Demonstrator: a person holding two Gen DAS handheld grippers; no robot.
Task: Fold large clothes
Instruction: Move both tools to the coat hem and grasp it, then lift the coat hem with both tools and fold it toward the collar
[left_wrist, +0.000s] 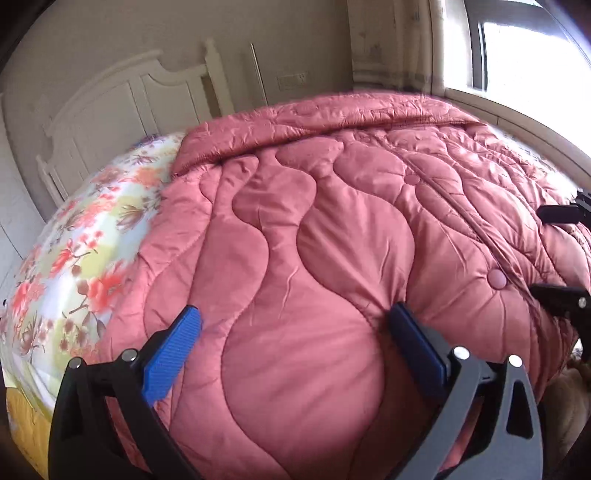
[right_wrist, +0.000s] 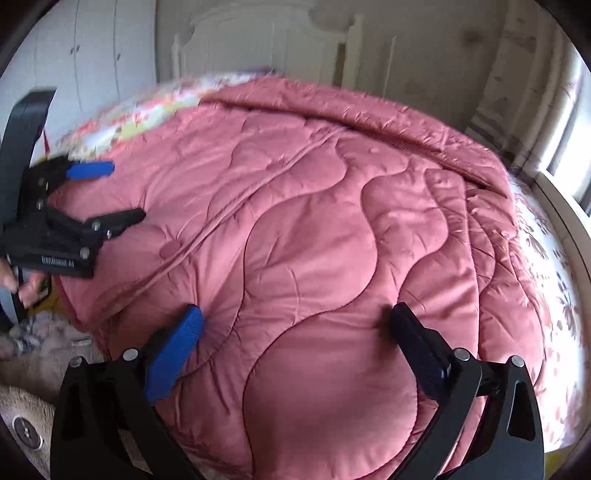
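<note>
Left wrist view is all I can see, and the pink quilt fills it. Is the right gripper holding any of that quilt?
Observer: No. The right gripper stands wide open over the quilt and pinches none of it.
Operator: What does the quilt's right edge look like?
Observer: Several layers lie stacked there, so that side is already folded over.
Operator: Anything beyond that edge?
Observer: A strip of floral sheet shows between the quilt and the window side.
</note>
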